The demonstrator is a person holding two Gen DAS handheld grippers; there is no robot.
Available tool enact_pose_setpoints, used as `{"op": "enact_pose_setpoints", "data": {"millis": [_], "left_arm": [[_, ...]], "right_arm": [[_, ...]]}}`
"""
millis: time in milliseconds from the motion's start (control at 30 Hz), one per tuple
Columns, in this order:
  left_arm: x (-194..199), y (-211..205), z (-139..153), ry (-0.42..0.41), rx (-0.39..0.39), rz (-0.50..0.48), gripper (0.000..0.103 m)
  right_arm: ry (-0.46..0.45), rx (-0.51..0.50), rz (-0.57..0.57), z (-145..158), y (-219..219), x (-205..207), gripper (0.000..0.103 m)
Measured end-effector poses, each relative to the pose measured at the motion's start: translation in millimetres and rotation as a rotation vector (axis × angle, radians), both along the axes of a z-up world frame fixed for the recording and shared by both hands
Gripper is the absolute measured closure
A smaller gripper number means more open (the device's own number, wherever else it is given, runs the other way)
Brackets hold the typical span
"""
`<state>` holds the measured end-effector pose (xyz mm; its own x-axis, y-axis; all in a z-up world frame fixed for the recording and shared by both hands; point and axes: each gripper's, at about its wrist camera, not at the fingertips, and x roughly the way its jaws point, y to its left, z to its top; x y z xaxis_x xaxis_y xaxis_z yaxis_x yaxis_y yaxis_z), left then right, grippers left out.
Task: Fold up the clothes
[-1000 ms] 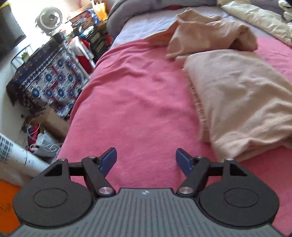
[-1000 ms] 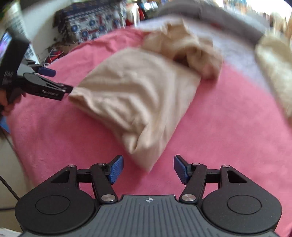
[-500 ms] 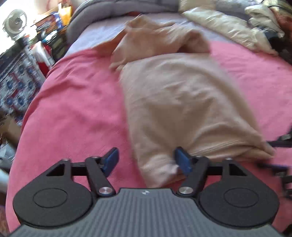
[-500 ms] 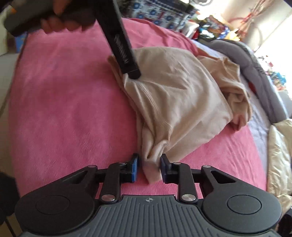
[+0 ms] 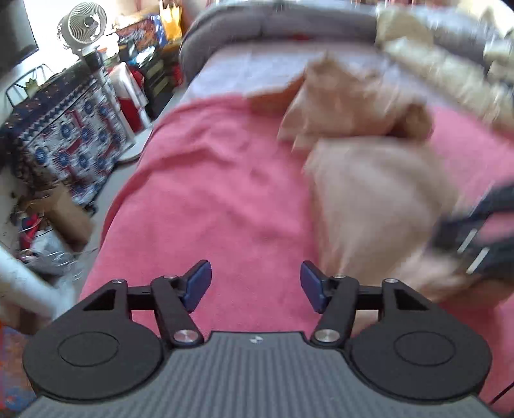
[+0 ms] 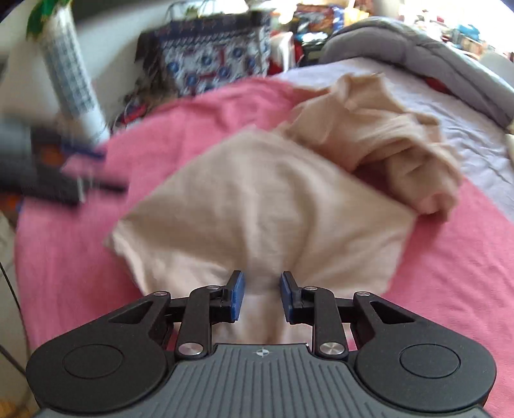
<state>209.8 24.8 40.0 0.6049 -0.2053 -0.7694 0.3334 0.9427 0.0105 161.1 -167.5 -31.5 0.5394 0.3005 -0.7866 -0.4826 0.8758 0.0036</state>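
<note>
A beige garment (image 6: pixel 257 199) lies partly folded on the pink bed cover (image 6: pixel 80 273), with its bunched end (image 6: pixel 385 135) toward the headboard. My right gripper (image 6: pixel 261 297) is nearly shut with the garment's near corner bunched between its blue pads. My left gripper (image 5: pixel 255 286) is open and empty over the pink cover (image 5: pixel 208 199), left of the garment (image 5: pixel 379 193). The right gripper shows blurred at the right edge of the left wrist view (image 5: pixel 478 231). The left gripper shows blurred at the left of the right wrist view (image 6: pixel 57 180).
A grey duvet (image 5: pixel 273 29) and cream clothes (image 5: pixel 449 74) lie at the bed's far end. A patterned cloth-covered stand (image 5: pixel 64 128), a fan (image 5: pixel 84 24) and floor clutter (image 5: pixel 41 231) are left of the bed.
My left gripper swung away from the garment's corner to the bare pink cover, still open. My right gripper kept the garment's corner and the cloth has shifted; both views are motion-blurred.
</note>
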Motion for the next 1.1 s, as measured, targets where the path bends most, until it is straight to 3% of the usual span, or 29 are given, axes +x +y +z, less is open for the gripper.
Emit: {"op": "enact_pose_setpoints", "data": {"millis": [100,167,233,333,433,600,667,733,800,867,967,1100], "left_arm": [[15,-17,15,-0.005,-0.217,-0.101,0.039],[26,-40,2,0.021,-0.261,-0.169,0.039],[39,-63,-23,0.074,-0.207,-0.209,0.039],[48,-81,-57,0.081,-0.001,-0.236,0.044],[50,-85,-58,0.063,0.057,-0.277,0.044],[74,-89,-55,0.162,0.059,-0.201,0.044],[80,-93,-54,0.193,0.075,-0.181,0.044],[80,-98,-55,0.197,0.101,-0.178,0.043],[78,-101,-57,0.190,0.122,-0.180,0.043],[77,-103,-57,0.183,0.131,-0.180,0.043],[76,-103,-57,0.181,0.132,-0.179,0.043],[76,-103,-58,0.179,0.128,-0.187,0.043]], "right_arm": [[-0.060,-0.024,-0.013,-4,5,-17,0.077],[-0.034,0.021,-0.057,-3,-3,-19,0.077],[-0.002,0.056,-0.077,0,-13,-20,0.076],[0.041,0.061,-0.059,2,-27,-29,0.076],[0.096,0.050,-0.030,3,-36,-43,0.075],[0.198,-0.024,0.058,18,-28,-62,0.066],[0.168,0.018,0.037,37,-30,-57,0.064],[0.119,0.051,0.007,50,-31,-43,0.053],[0.067,0.070,-0.023,55,-29,-24,0.051],[0.046,0.071,-0.036,49,-23,-8,0.051],[0.118,0.031,-0.048,19,-16,6,0.051],[0.139,0.038,-0.085,4,-21,-22,0.048]]}}
